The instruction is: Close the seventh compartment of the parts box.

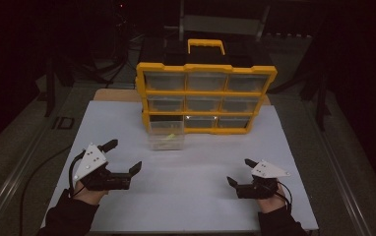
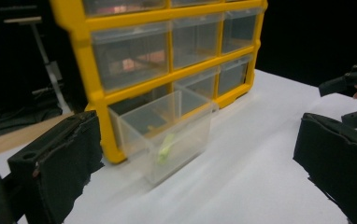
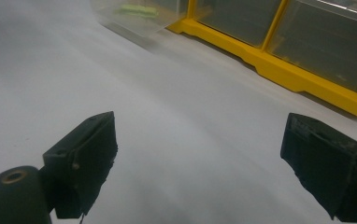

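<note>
Two grippers sit nearest the person, both with jaws spread wide and nothing between them: the left gripper [image 1: 125, 158] hovers over the near left of the white table top [image 1: 191, 196], and the right gripper [image 1: 239, 171] hangs low over the near right, well apart from its partner. Ahead of the left one lies a bare stretch of white surface, and then the thing in hand, a small clear plastic drawer [image 2: 167, 135] pulled partly out of the bottom-left slot of the yellow-framed organiser cabinet with clear drawers [image 1: 205, 96]. Inside it lies a pale green item [image 2: 166, 145], too blurred to name. I judge the drawer light, stiff and thin-walled, with smooth sides that could slip between the pads (a hard squeeze might bow or crack them), so the best hold looks to be across its front wall or over the two side walls near the front, where the rim gives some stiffness. Its rear appears to rest at the mouth of the slot, so it should slide straight rather than twist against the yellow frame. Room is generous in front and to both sides of the drawer; the table's left and right edges run close beside each hand, and the cabinet stands as a wall at the far end.
</note>
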Tool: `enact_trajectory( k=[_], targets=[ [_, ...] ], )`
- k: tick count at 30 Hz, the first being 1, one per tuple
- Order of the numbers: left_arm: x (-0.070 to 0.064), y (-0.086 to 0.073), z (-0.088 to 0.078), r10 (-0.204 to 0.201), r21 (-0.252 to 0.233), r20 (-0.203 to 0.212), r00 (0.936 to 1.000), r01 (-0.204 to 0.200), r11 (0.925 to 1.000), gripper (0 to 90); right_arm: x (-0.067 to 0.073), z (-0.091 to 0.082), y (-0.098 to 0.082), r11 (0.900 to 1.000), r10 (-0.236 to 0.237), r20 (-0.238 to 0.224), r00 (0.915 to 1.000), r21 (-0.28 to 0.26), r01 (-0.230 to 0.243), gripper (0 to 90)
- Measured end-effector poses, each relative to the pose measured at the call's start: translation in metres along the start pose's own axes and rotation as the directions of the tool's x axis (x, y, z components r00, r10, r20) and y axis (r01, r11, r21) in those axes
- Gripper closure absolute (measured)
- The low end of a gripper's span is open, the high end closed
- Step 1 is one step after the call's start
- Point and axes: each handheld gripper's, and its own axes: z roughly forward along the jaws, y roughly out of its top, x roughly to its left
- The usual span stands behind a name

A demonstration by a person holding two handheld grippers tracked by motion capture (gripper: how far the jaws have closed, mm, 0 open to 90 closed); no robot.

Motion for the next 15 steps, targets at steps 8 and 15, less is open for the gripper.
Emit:
enact_trajectory(
  k=[8,15],
  targets=[
    [-0.008,0.008,0.019,-0.017,0.002,0.052,0.9985,0.017,0.9999,1.0,0.0,0.0,0.0,1.0,0.001,-0.002,1.0,-0.001,-0.001,10.9],
    [-0.016,0.002,0.04,0.0,0.036,0.064,0.9979,-0.002,0.9993,1.1,0.001,0.0,0.0,1.0,-0.001,-0.003,1.0,-0.003,0.001,10.9]
  ],
)
